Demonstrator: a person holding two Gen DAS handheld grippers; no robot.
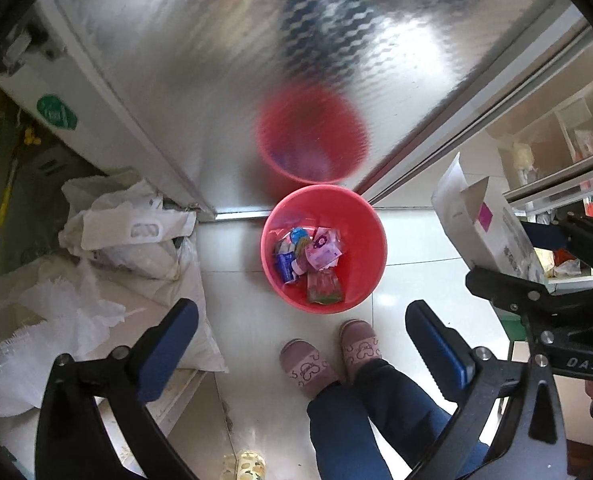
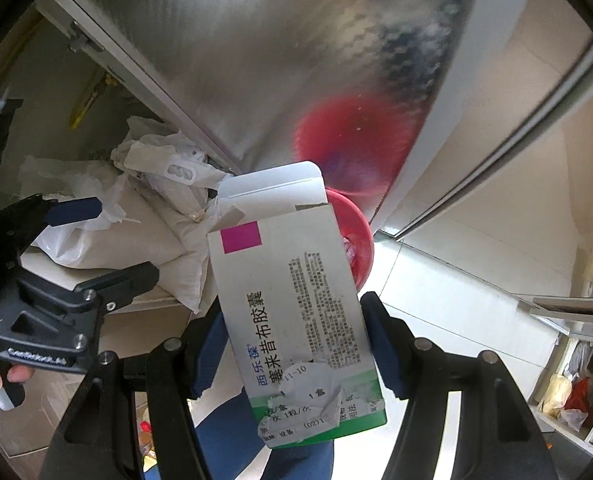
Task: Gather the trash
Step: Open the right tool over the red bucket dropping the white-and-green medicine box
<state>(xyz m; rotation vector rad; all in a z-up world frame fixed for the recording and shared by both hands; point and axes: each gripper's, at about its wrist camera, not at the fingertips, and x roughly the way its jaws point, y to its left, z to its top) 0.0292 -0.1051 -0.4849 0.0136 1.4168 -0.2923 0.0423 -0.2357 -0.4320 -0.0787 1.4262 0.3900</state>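
Holding a medicine carton (image 2: 296,304) by its two long side walls, the right tool (image 2: 296,344) is clenched on it, one blue pad on each edge, at roughly the lower half of the box. The carton sticks out forward of the pads, its top flap open and its lower printed face torn and peeling. In the left wrist view the same carton (image 1: 484,232) shows tilted, off to the right of the left tool and well above the floor.

Handling assessment: the carton appears to be thin cardboard, light and probably empty or nearly so. It is stiff along its folds but will crush if squeezed across the broad faces. The present edge-to-edge hold is the sound one; the open flap and torn patch offer no purchase. The surface looks matte, so slipping is unlikely.

The left tool (image 1: 296,344) is released, jaws standing wide apart with nothing between them. Ahead of it on the tiled floor stands a red plastic bucket (image 1: 360,292), already holding several wrappers (image 1: 308,256). From the right tool, the bucket (image 2: 362,232) lies just beyond the carton's far end, largely hidden by it.

Surroundings: a heap of white plastic bags (image 1: 128,236) lies left of the left tool; the person's slippers (image 1: 328,360) stand between its jaws in view, near the bucket. A textured metal door (image 1: 256,60) behind mirrors the bucket.

Judgement: the carton is not yet over the bucket mouth.
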